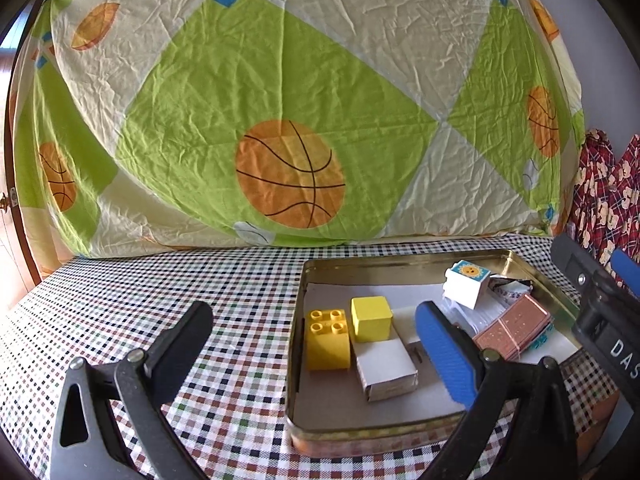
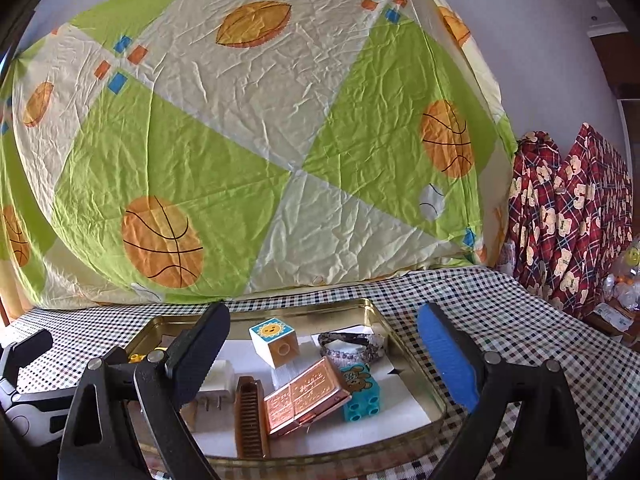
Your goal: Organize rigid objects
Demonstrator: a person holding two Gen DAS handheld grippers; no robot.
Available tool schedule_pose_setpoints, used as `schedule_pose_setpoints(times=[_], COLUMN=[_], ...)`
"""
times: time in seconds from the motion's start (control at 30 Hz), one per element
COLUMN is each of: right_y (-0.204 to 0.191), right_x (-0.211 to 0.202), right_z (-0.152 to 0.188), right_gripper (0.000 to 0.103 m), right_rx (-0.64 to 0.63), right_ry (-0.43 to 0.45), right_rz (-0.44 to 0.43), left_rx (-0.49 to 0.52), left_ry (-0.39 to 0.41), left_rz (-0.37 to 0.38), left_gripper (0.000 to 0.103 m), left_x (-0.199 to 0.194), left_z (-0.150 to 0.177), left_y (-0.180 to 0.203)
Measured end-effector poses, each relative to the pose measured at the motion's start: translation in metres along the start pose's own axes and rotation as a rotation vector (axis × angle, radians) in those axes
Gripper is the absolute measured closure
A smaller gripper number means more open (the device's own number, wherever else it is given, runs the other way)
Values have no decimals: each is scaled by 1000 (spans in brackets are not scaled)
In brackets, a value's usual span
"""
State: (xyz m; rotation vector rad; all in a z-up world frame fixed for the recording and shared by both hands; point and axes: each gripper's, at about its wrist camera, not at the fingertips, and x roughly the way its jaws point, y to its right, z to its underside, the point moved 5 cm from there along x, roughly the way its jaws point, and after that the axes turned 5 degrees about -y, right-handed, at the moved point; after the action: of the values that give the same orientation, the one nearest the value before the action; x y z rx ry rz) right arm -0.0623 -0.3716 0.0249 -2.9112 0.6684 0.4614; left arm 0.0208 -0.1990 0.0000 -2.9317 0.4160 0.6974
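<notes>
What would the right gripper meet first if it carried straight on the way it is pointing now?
Probably the copper-coloured case in the tin; it lies between the open right gripper fingers, nearest the camera, with the sun cube behind. Depth is uncertain.

Home, likely bedroom or living room. Basketball-print bedsheet [image 2: 248,152] hung as backdrop; checked cloth over tabletop [image 1: 224,304]; red teddy-bear plaid fabric [image 2: 568,216] draped at right; wooden door edge [image 1: 12,184] at left; toy blocks in old tin [image 1: 320,428].
</notes>
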Motion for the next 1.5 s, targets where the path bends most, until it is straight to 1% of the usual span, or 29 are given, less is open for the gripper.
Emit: schedule_pose_setpoints(times=[0.2, 0.37, 0.53, 0.67, 0.8, 1.0, 1.23, 1.3, 1.4, 1.5], right_y=[-8, -10, -9, -7, -7, -7, -6, -7, -8, -9], right_x=[-25, -33, -33, -35, -37, -37, -36, -36, -36, -33], right_z=[-2, -4, -4, -4, -4, -4, -4, -4, -3, -3], right_gripper=[6, 3, 3, 2, 1, 1, 1, 1, 1, 1], right_rx=[-30, -40, -38, -33, -31, -33, -34, -36, -40, -40], right_ry=[93, 129, 121, 127, 138, 135, 133, 131, 128, 118], right_rz=[24, 42, 46, 51, 61, 59, 55, 55, 54, 56], left_rx=[-6, -2, -5, -1, 8, 38, 34, 36, 40, 37], left_ry=[52, 72, 75, 79, 74, 82, 74, 75, 71, 68], left_rz=[-6, -13, -16, -28, -24, -26, -28, -20, 19, 19], left_gripper=[1, 1, 1, 1, 1, 1, 0, 0, 0, 0], left_x=[-15, -22, -23, -24, -24, -25, -24, -24, -24, -23], left_z=[1, 3, 3, 3, 3, 3, 3, 3, 4, 4], left_y=[-4, -6, -7, -7, -6, 0, 0, 1, 4, 4])
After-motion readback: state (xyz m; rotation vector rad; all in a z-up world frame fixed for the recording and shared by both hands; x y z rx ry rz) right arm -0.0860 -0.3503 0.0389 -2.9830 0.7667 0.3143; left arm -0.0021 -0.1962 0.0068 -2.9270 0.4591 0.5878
